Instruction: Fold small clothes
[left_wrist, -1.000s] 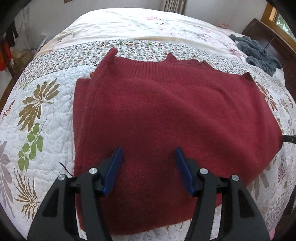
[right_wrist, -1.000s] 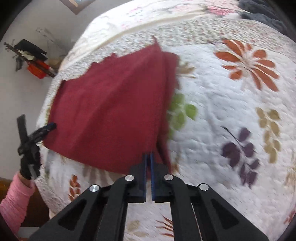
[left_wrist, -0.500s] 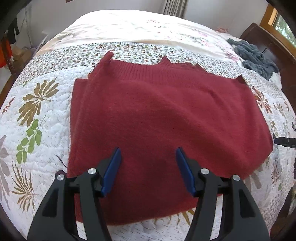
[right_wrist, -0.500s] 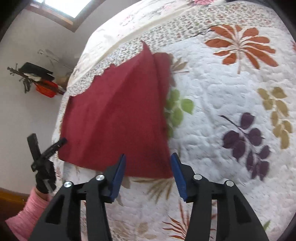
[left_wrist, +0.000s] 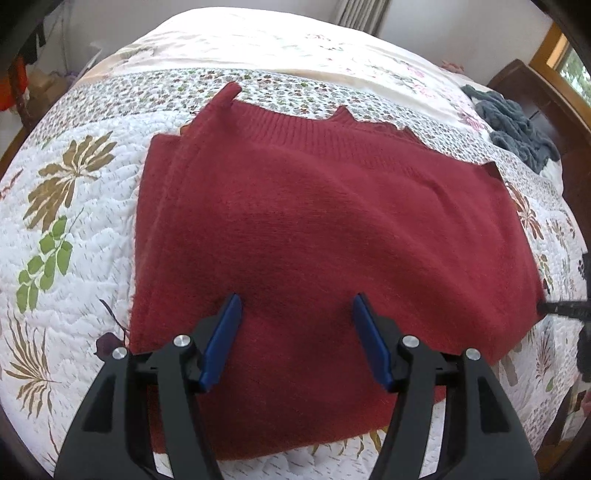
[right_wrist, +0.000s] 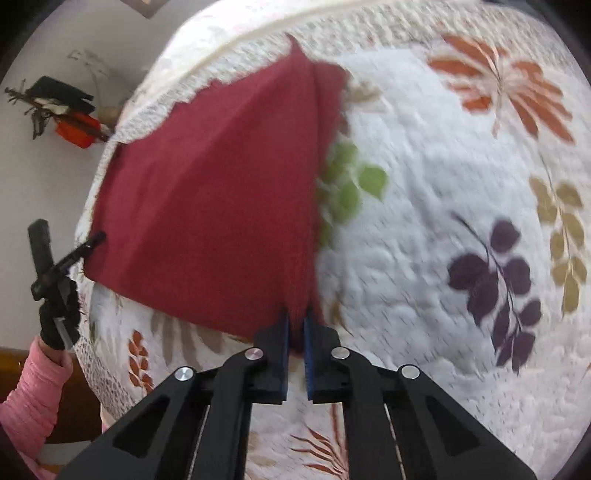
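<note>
A: Where do we stand with the red knit sweater (left_wrist: 332, 236)?

B: It lies spread on the floral quilt (left_wrist: 66, 258), already folded in on itself, ribbed band at the far edge. Our left gripper (left_wrist: 295, 332) hovers over its near half with fingers wide apart, touching nothing.

A: And the right gripper (right_wrist: 295, 332)?

B: That is what has just changed. Half a second ago its fingers stood open just short of the sweater's near corner; now they are nearly together, and red fabric sits between the blue pads (right_wrist: 283, 339). A second ago they were also closed at that same edge, so we released and re-gripped. The view is blurred with motion, so we cannot say how deep the bite is.

A: What does that mean for the fold?

B: We judge that we now hold a corner again, probably a better purchase on the stacked layers along that side. The left view has barely shifted over the same second, so the left is waiting.

A: Risk?

B: Thick knit in several layers may slip, or only the top layer may come up. If so, the fold would open rather than carry over.

A: Anything else nearby?

B: A grey-blue garment (left_wrist: 513, 125) lies well apart at the far right of the bed, and a pink sleeve (right_wrist: 33, 391) shows at the left of the right view.
</note>
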